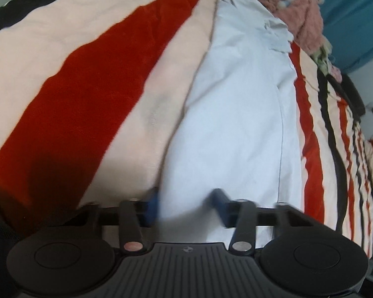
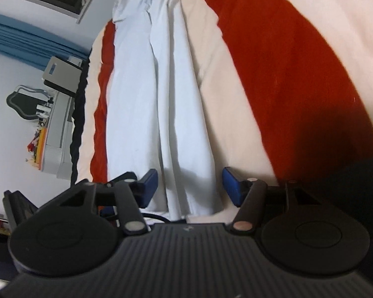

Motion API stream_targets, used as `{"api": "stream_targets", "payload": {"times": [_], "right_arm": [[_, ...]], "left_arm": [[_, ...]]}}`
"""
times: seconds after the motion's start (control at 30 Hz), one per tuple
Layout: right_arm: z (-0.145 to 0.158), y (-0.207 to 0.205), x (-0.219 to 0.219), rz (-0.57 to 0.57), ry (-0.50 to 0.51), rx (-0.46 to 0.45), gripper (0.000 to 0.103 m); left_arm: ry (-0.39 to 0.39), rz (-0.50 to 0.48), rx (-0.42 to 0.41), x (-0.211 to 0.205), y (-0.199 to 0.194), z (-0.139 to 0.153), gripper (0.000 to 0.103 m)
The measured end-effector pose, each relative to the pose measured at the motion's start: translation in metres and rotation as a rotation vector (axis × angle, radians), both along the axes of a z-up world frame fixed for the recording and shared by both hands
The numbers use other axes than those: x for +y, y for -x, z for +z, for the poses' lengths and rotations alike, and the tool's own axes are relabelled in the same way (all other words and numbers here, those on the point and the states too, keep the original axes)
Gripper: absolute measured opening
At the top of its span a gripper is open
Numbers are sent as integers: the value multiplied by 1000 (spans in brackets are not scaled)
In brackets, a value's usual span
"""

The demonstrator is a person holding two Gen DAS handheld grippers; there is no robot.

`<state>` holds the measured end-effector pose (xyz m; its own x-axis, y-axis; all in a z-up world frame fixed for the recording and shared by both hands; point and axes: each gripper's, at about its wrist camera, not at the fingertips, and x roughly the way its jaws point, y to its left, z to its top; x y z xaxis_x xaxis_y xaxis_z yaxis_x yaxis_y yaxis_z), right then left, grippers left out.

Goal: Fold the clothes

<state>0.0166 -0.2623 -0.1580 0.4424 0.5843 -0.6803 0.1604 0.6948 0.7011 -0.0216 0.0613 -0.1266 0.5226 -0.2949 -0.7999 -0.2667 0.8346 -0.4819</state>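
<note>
Left gripper (image 1: 186, 204) and right gripper (image 2: 190, 186) jaws apart, straddling the white garment (image 1: 236, 124) on striped bed blanket (image 1: 87, 87); nothing clamped.

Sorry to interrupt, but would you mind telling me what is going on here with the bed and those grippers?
A person holds a gripper in each hand over a pale blue garment spread lengthwise on a red, cream and black striped blanket. The left gripper and the right gripper are both open, each with the cloth lying between its fingers, nothing clamped. A pile of other laundry sits at the far end. No fold shows yet.
</note>
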Motion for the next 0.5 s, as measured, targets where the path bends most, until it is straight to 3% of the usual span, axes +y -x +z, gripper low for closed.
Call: {"api": "stream_targets", "payload": {"times": [0.03,0.07,0.1,0.33,0.43,0.5], "right_arm": [[1,0,0,-1,2,6,41],[1,0,-1,-4,1,8,22],[2,0,-2,-9,0,4,11],[31,7,-21,-105,-90,-124,6],[62,6,-31,-121,-92,-205,6],[88,4,-38,-121,-92,-264,5]], "left_arm": [[37,14,-19,4,1,2,25],[73,28,-38,7,3,4,14],[110,42,-57,11,4,6,10],[366,140,-190,37,14,22,7],[476,181,-247,48,18,28,6],[522,164,-297,50,15,49,6]]}}
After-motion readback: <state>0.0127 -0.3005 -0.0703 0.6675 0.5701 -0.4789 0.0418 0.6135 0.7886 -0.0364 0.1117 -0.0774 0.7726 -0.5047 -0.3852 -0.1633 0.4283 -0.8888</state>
